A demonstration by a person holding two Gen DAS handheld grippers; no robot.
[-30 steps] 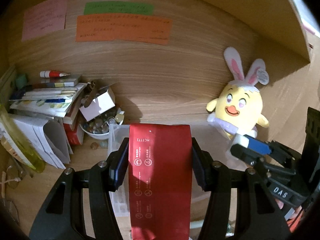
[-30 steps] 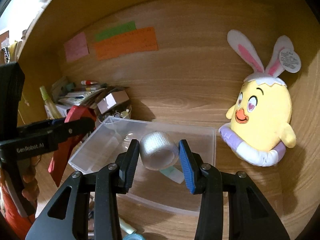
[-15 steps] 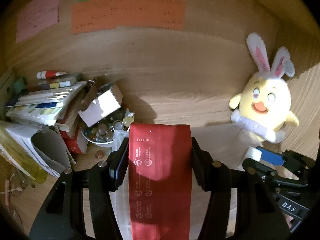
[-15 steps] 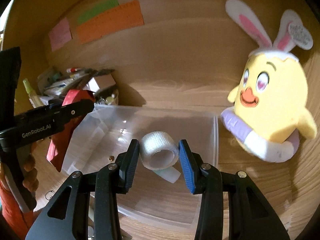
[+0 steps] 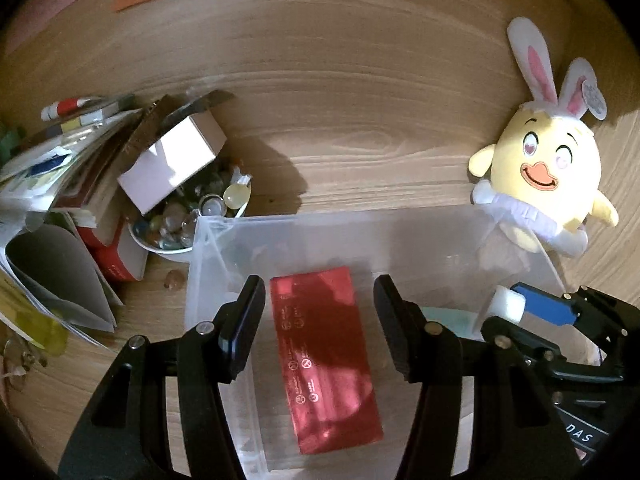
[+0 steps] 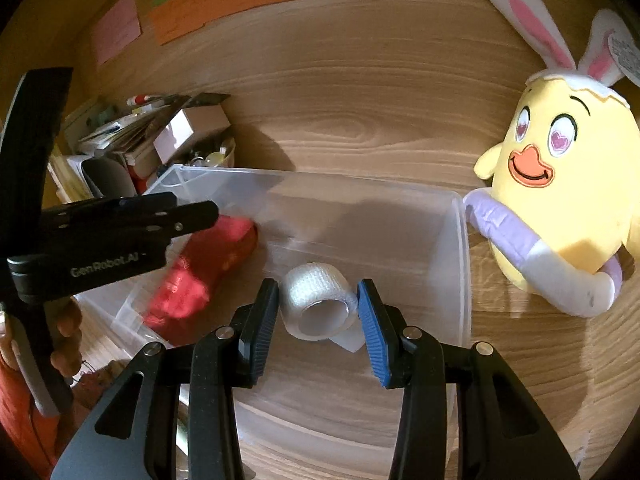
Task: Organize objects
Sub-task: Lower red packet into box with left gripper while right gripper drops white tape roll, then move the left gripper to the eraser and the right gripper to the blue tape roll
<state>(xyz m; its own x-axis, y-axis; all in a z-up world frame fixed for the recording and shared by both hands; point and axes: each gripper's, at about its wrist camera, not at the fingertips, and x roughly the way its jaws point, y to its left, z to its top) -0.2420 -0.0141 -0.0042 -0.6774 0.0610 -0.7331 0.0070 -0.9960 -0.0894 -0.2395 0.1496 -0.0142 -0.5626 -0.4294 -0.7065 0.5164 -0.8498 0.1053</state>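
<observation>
A clear plastic bin (image 5: 336, 228) stands on the wooden desk; it also shows in the right wrist view (image 6: 460, 248). My left gripper (image 5: 318, 320) is open above the bin. A red packet (image 5: 324, 372) lies in the bin below it, free of the fingers; in the right wrist view the red packet (image 6: 200, 276) lies at the bin's left end. My right gripper (image 6: 318, 320) is shut on a white tape roll (image 6: 316, 304) and holds it over the bin. The right gripper (image 5: 520, 312) shows at the lower right of the left wrist view.
A yellow bunny-eared plush (image 5: 548, 176) sits right of the bin (image 6: 560, 208). A bowl of glass beads (image 5: 188, 216), a small white box (image 5: 172, 160) and a pile of books and papers (image 5: 60, 184) stand at the left. Coloured notes (image 6: 224, 0) hang on the back panel.
My left gripper opened and the red packet dropped into the bin. Both grippers moved forward and down over the bin. The right gripper still holds the tape roll.
</observation>
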